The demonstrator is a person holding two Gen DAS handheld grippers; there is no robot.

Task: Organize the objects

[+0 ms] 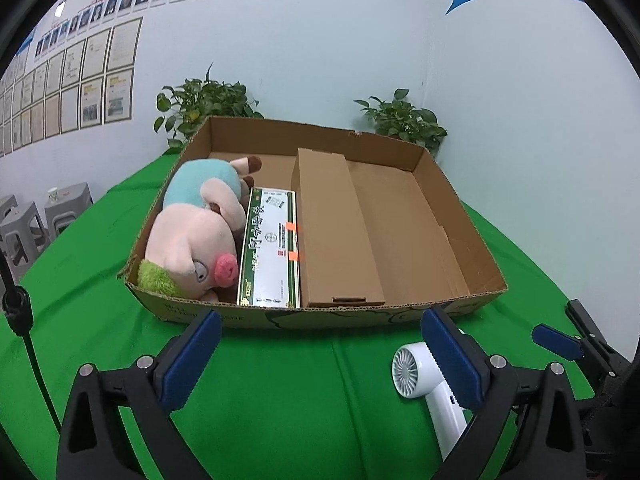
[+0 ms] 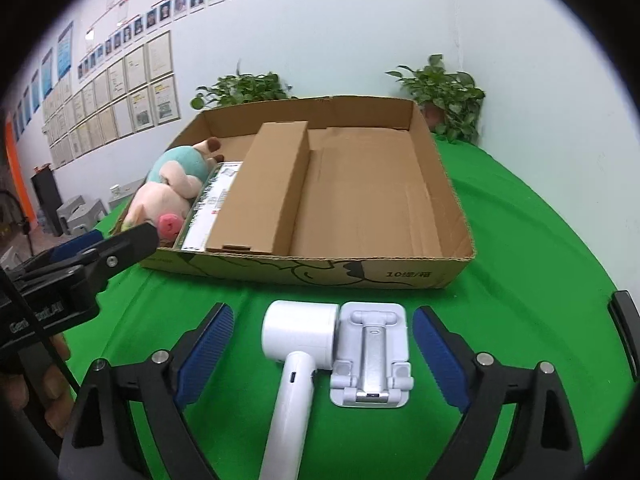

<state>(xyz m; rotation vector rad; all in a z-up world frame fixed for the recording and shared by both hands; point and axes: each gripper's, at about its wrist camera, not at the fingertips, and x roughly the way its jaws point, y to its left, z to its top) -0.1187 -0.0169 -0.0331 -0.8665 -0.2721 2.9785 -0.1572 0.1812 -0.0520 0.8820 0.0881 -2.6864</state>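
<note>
A shallow cardboard tray (image 1: 472, 248) (image 2: 448, 184) stands on the green cloth. In it lie a plush pig (image 1: 192, 240) (image 2: 168, 188) at the left, a green-and-white box (image 1: 270, 248) (image 2: 208, 208) beside it, and a long brown carton (image 1: 332, 224) (image 2: 264, 184). A white hair dryer (image 2: 298, 344) (image 1: 428, 376) and a white folding phone stand (image 2: 372, 356) lie on the cloth in front of the tray. My right gripper (image 2: 322, 344) is open, its pads either side of both. My left gripper (image 1: 320, 356) is open and empty, left of the dryer.
Two potted plants (image 1: 208, 104) (image 1: 404, 120) stand behind the tray against the white wall. Grey stools (image 1: 36, 220) stand off the table's left side. The left gripper (image 2: 96, 248) shows at the left of the right wrist view.
</note>
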